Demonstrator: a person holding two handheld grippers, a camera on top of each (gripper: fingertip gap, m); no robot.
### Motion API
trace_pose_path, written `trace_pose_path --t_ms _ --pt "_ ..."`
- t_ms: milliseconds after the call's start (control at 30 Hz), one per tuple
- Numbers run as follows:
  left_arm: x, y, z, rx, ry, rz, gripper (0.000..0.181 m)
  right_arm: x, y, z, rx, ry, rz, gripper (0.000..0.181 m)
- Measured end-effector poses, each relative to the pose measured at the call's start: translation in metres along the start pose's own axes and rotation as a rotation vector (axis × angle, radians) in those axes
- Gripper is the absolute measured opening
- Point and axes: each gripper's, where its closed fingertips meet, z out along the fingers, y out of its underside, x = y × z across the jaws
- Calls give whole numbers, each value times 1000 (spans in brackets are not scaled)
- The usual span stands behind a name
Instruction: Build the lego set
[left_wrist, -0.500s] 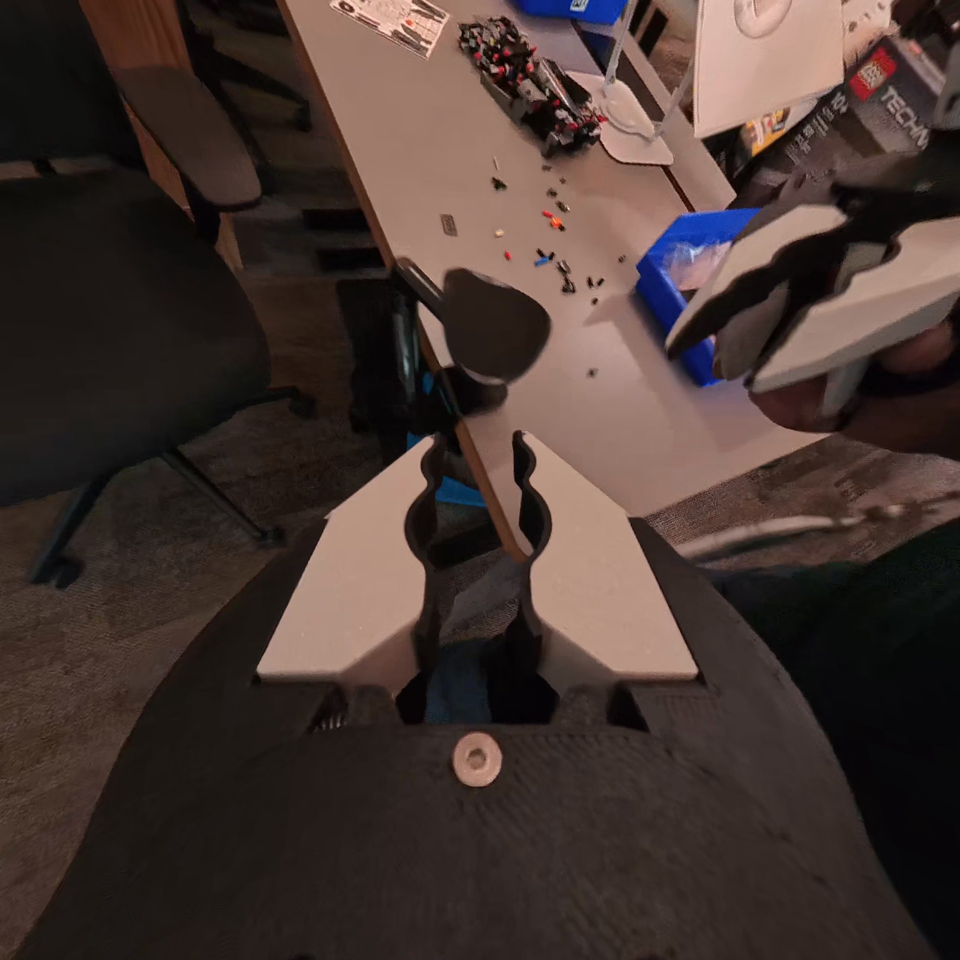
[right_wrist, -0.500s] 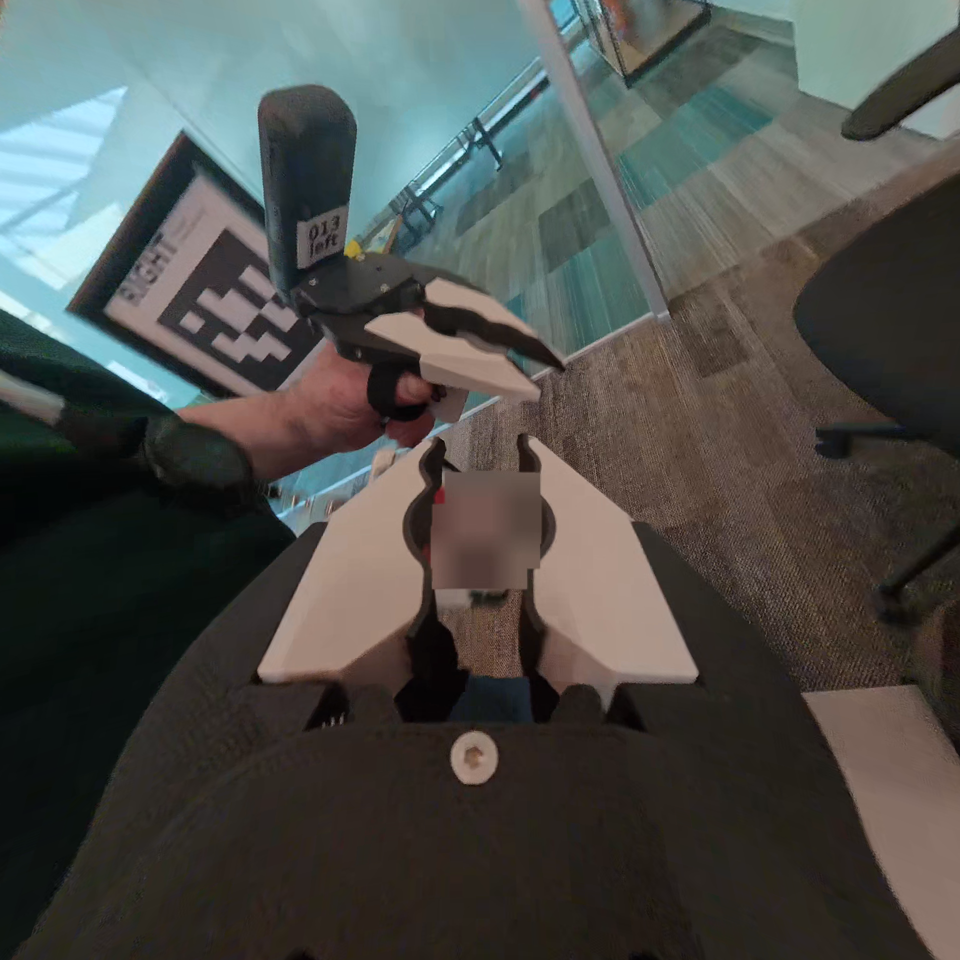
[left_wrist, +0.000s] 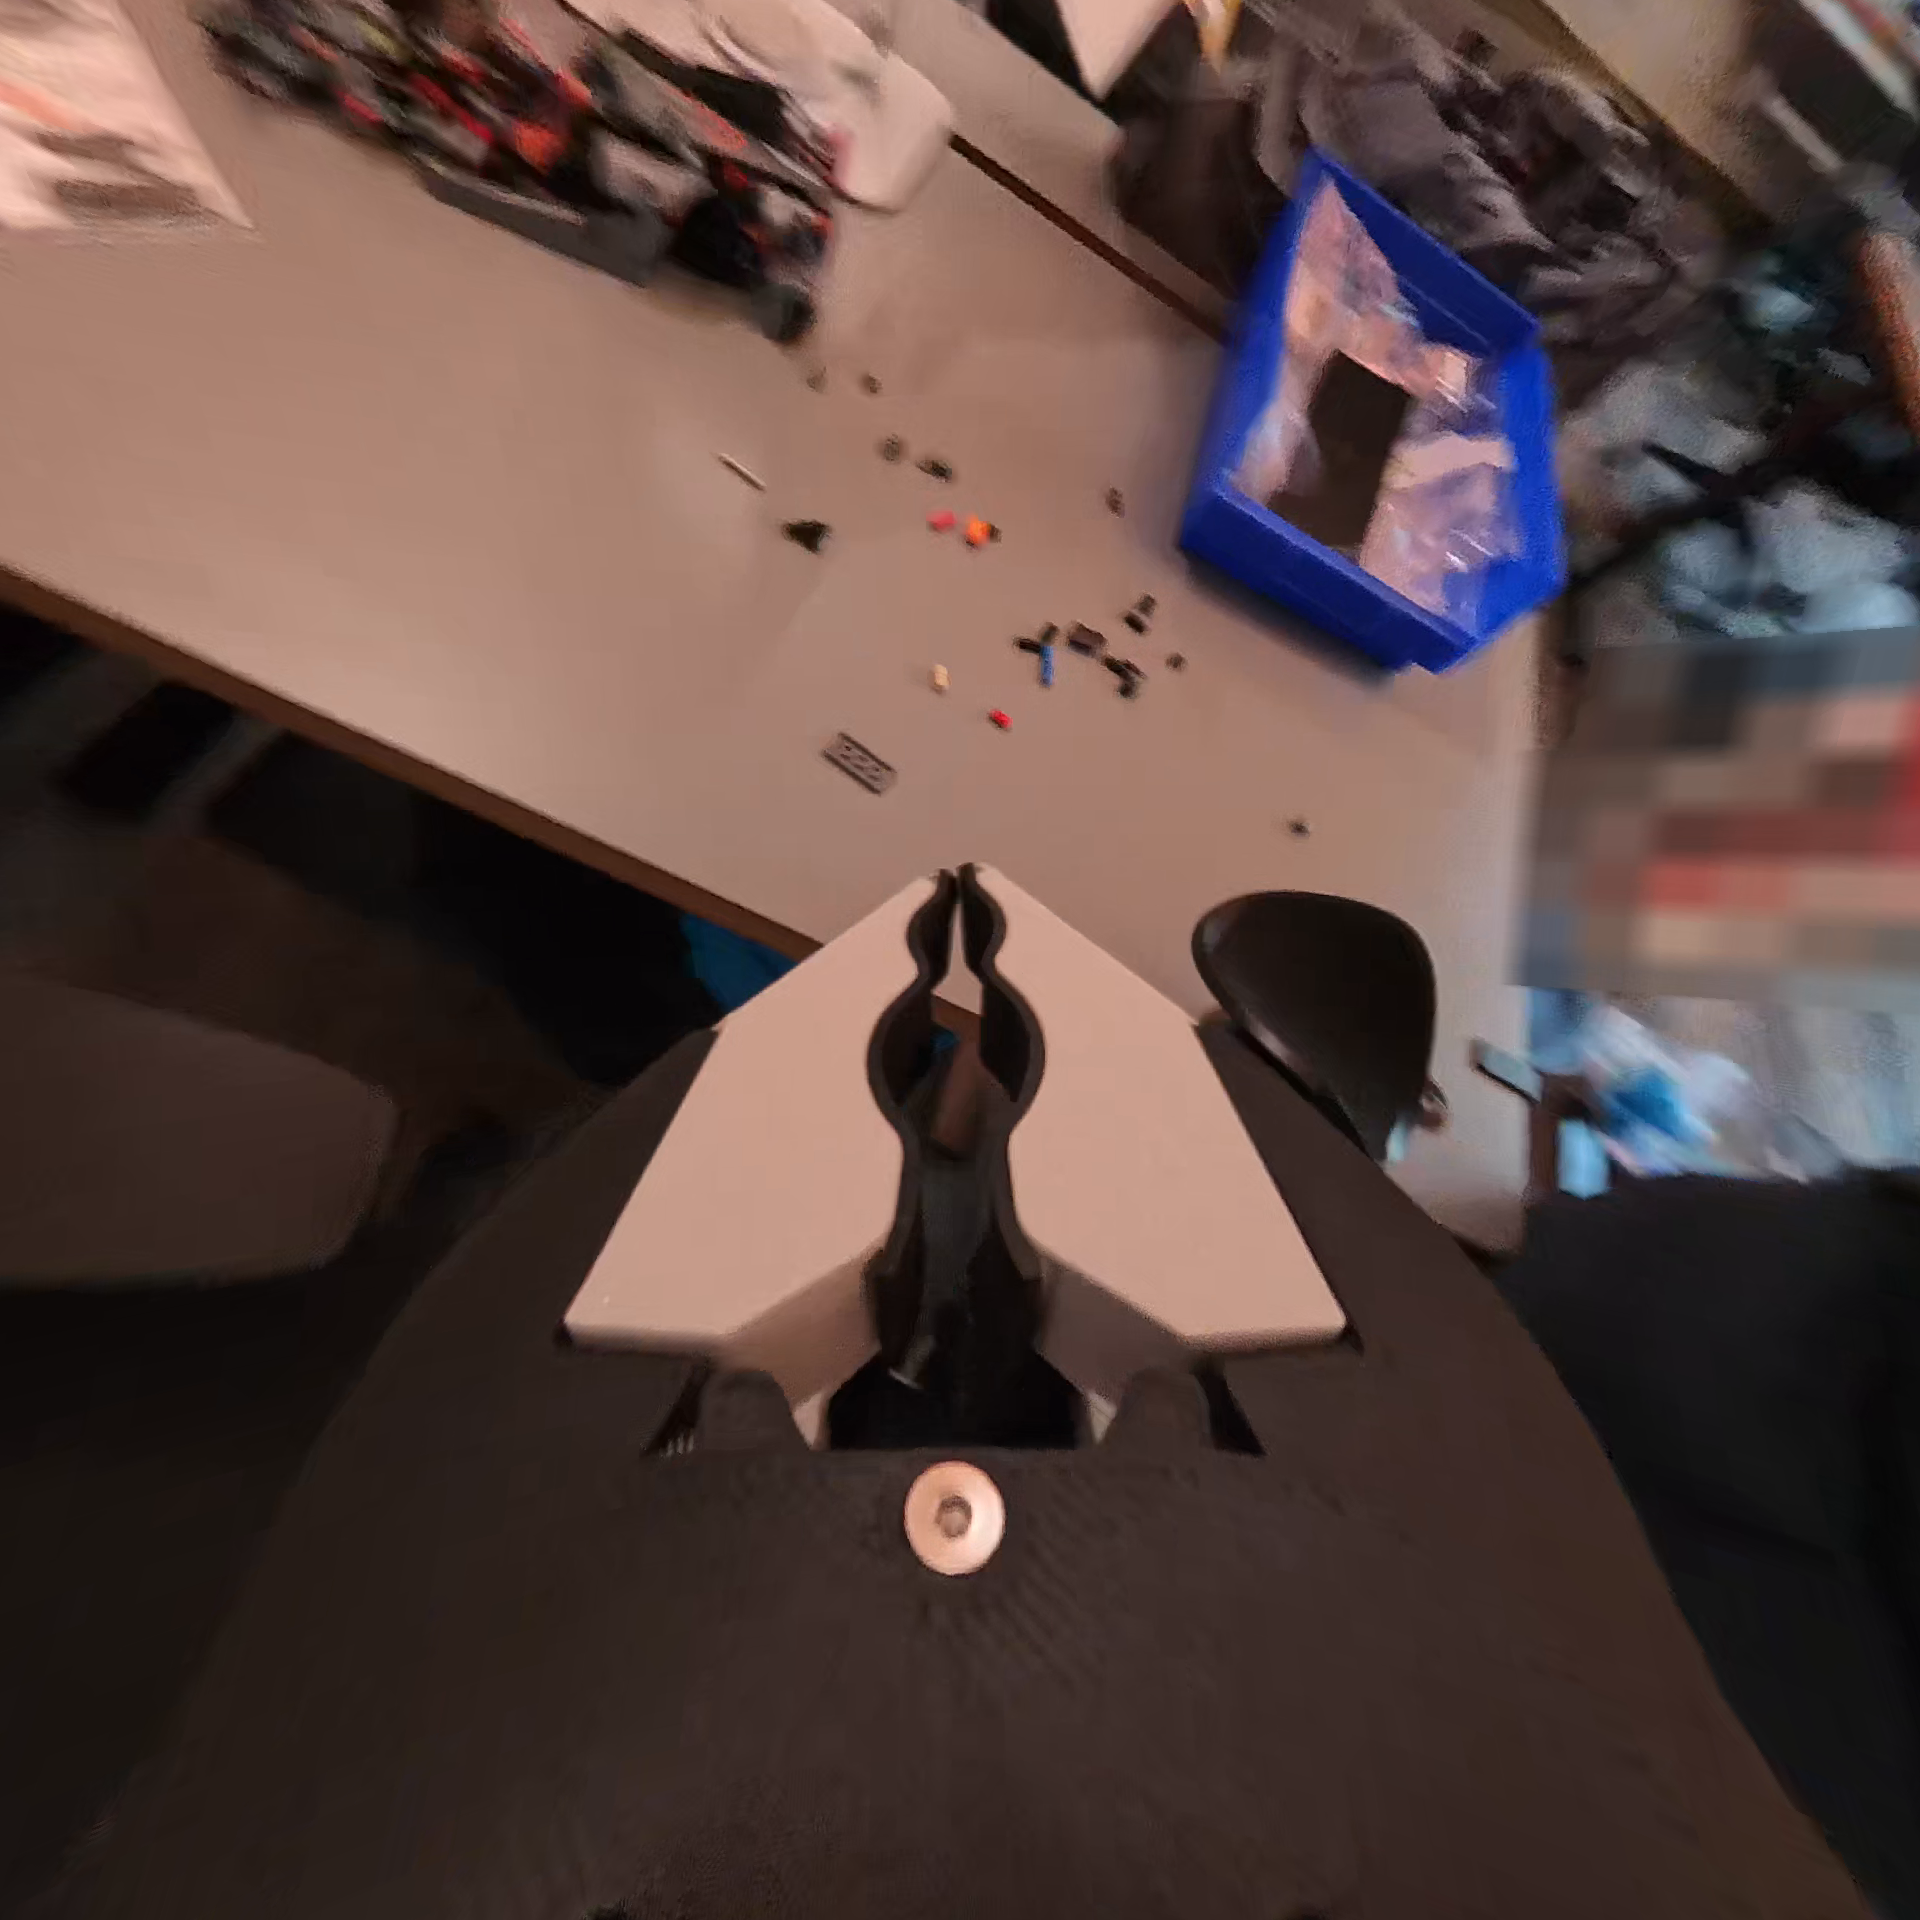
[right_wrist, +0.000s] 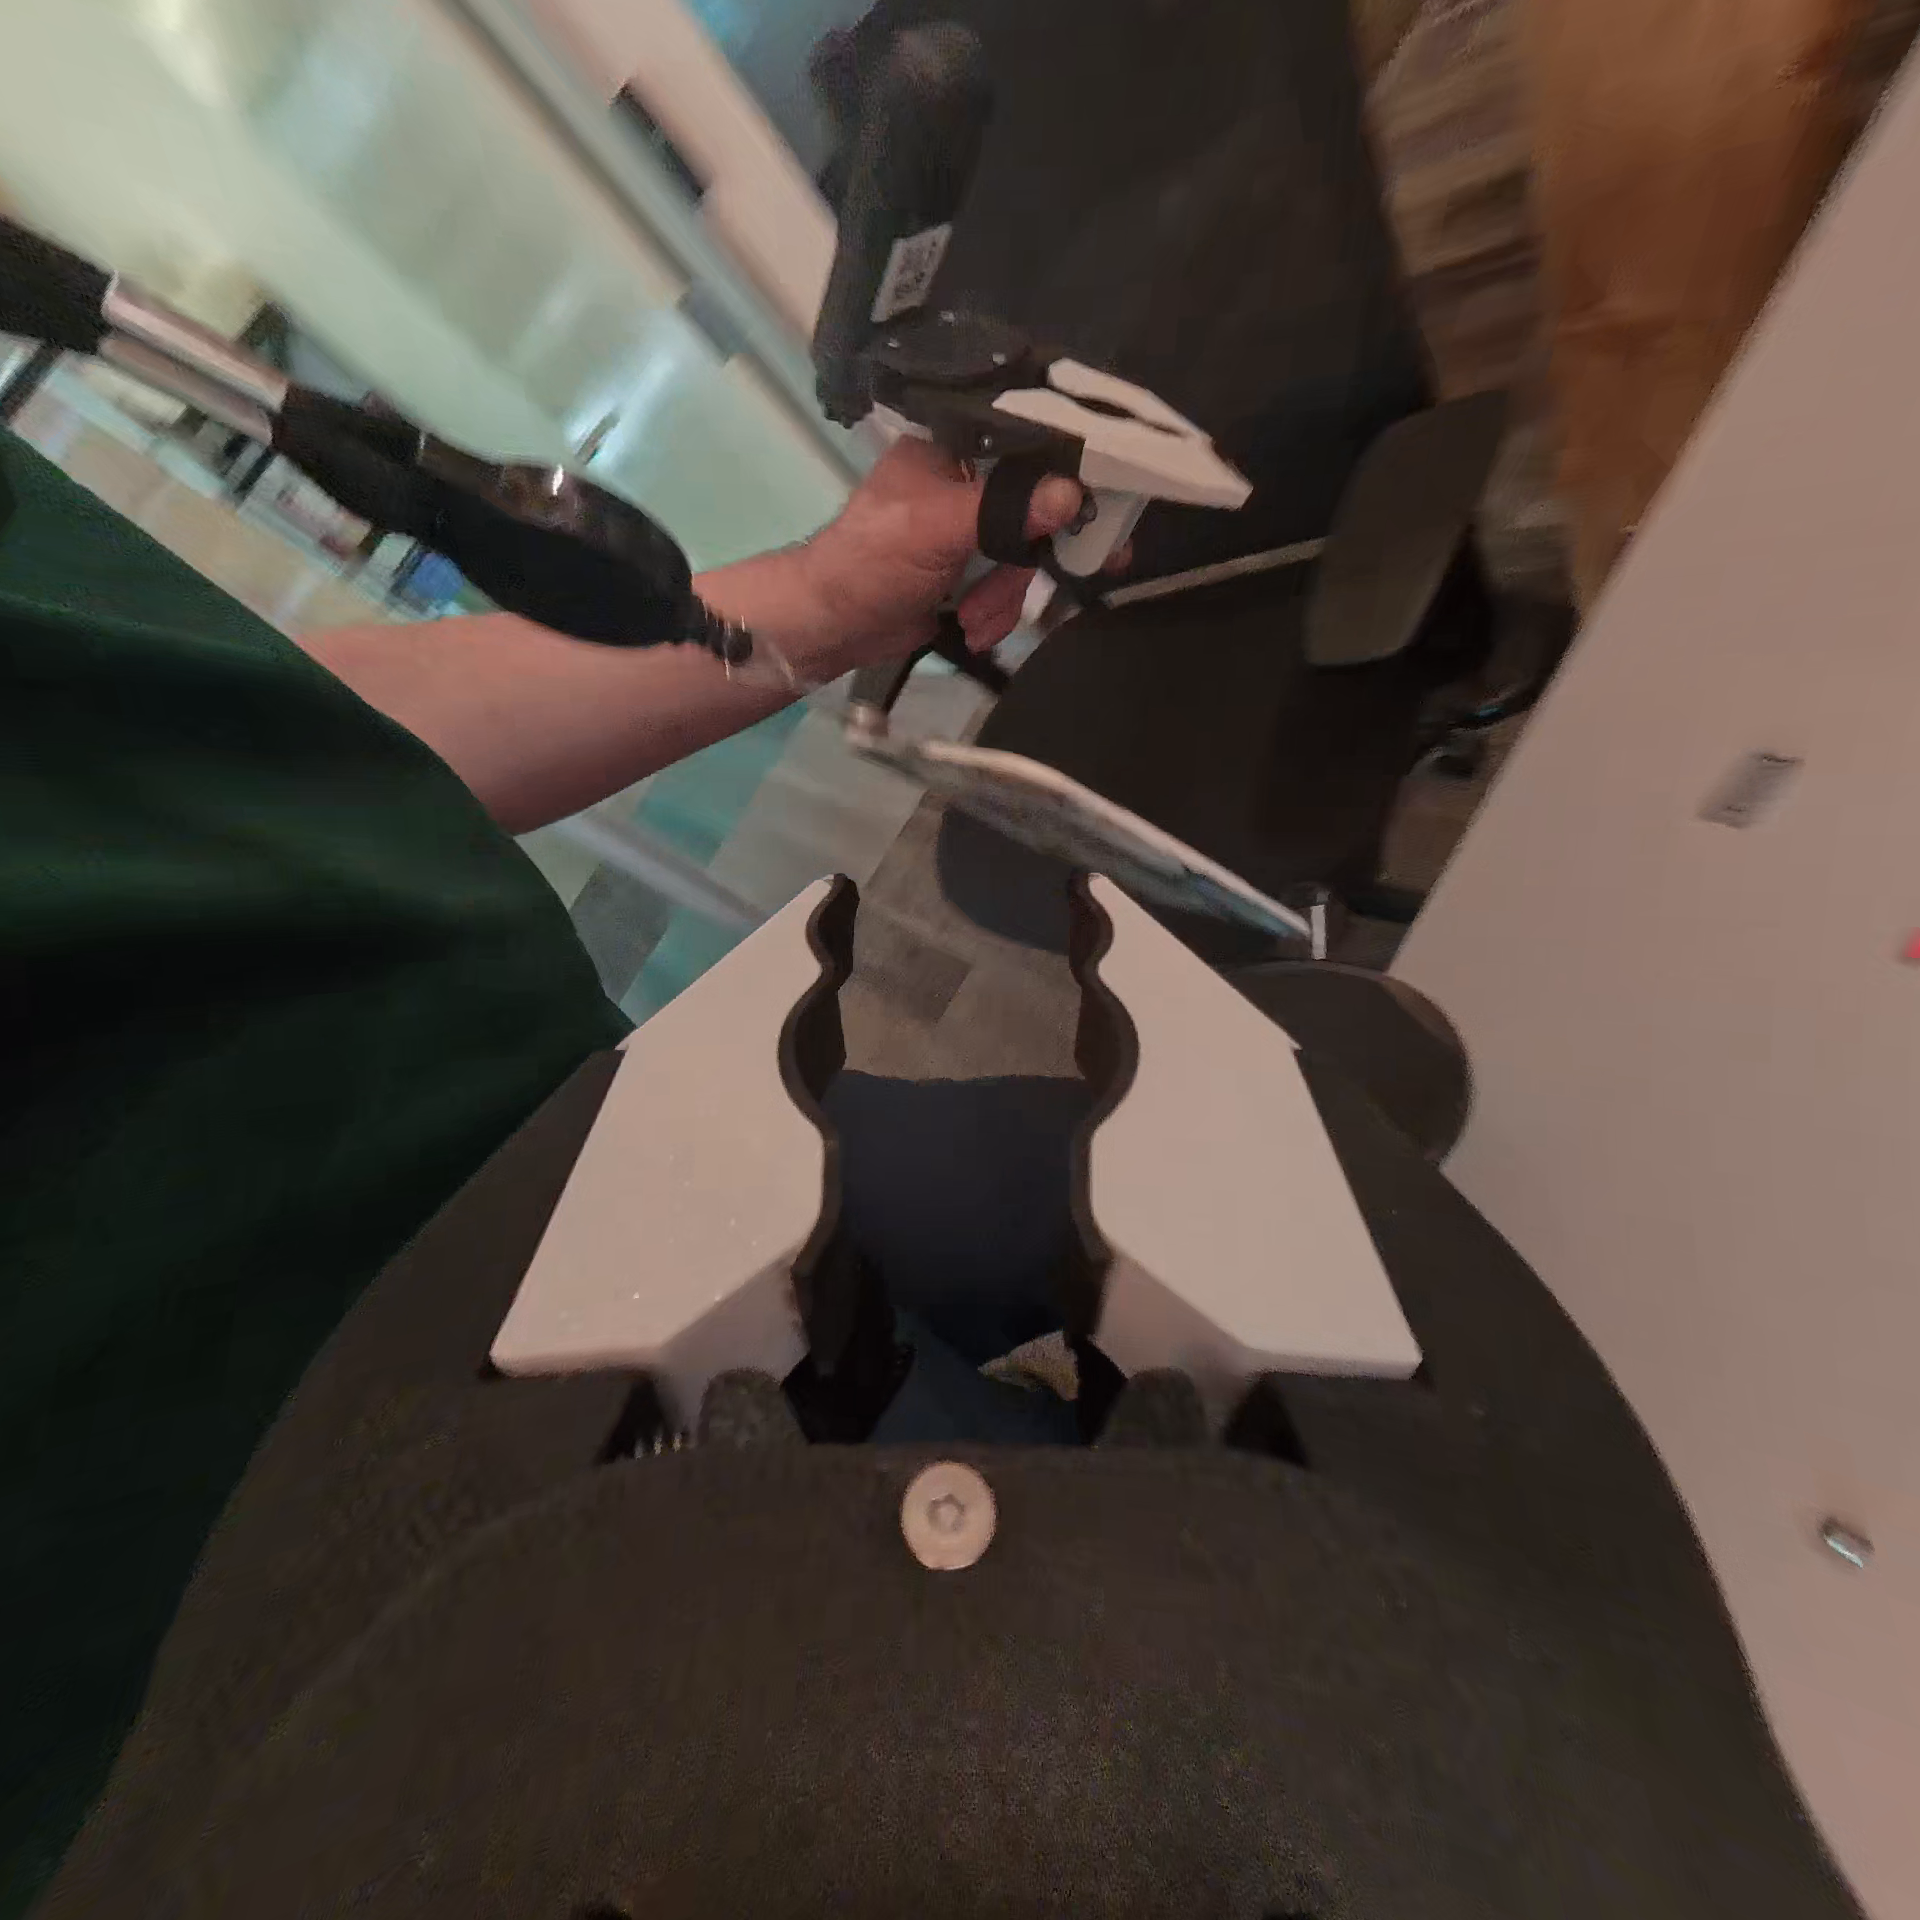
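The partly built lego model (left_wrist: 623, 135), black with red bits, sits blurred at the far side of the grey bench (left_wrist: 416, 468), beside a printed instruction sheet (left_wrist: 94, 135). Loose small pieces (left_wrist: 1081, 649) lie scattered mid-bench, with a flat grey plate (left_wrist: 860, 762) nearer the edge and a blue bin (left_wrist: 1382, 416) of clear bags to their right. The left gripper (left_wrist: 961, 883) hovers over the bench's near edge, its fingers together at the tips and holding nothing. The right gripper (right_wrist: 961, 899) points away from the bench towards a black chair (right_wrist: 1195, 260), its fingers apart and empty.
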Motion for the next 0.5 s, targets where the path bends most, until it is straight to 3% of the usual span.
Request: trace_pose_path --t_ms 167,300,500 --pt "-75 44 60 -356 343 -23 0 34 -15 -12 188 221 127 41" --pt "-127 57 98 -469 528 -103 0 62 -20 -10 254 398 219 42" --pt "-156 109 113 -740 695 -165 0 78 -47 16 336 524 316 43"
